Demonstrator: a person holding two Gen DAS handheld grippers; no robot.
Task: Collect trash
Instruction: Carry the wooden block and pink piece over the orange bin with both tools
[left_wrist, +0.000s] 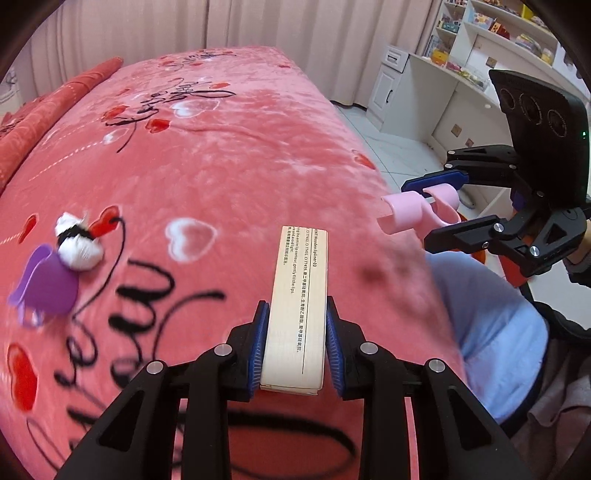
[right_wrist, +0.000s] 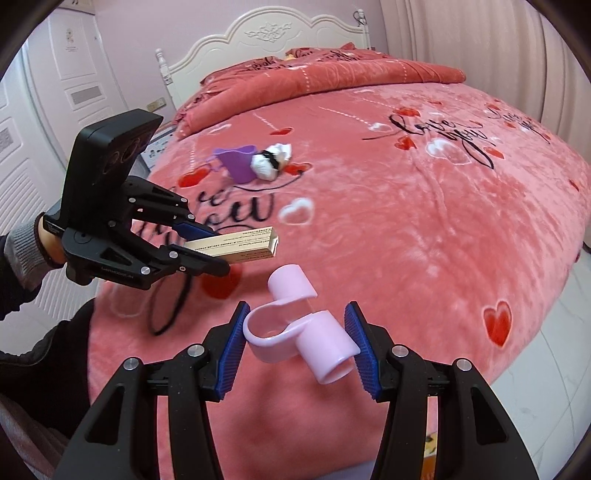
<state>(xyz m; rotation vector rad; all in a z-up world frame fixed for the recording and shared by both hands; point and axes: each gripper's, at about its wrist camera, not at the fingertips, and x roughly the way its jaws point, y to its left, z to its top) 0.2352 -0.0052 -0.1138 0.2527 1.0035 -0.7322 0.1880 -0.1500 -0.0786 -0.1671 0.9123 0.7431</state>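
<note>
1. Step in hand, as I judge it: both pieces of trash are picked up and clear of the pink plush bedspread printed with red hearts and black script (right_wrist: 424, 229); what remains is carrying them to a bin, and no bin shows in either view
2. The left gripper (left_wrist: 297, 339) is clamped on a long, flat, pale cardboard lip-liner box with black print (left_wrist: 299, 295); the blue pads press its two long side faces near the rear end
3. The box's long axis runs straight out along the fingers, its free end pointing forward, away from the camera and over the bed
4. The right gripper (right_wrist: 295, 347) holds a pale pink plastic clip made of two curled rings (right_wrist: 295, 325) at a middling width, one pad on each side
5. The clip lies skewed between the pads, one ring jutting forward
6. Still on the bedspread, touching each other: a small purple plastic cup (right_wrist: 238, 162) and a crumpled white tissue wad with black marks (right_wrist: 271, 160)
7. Next move calls for a steady squeeze on both items and finding the bin
</note>
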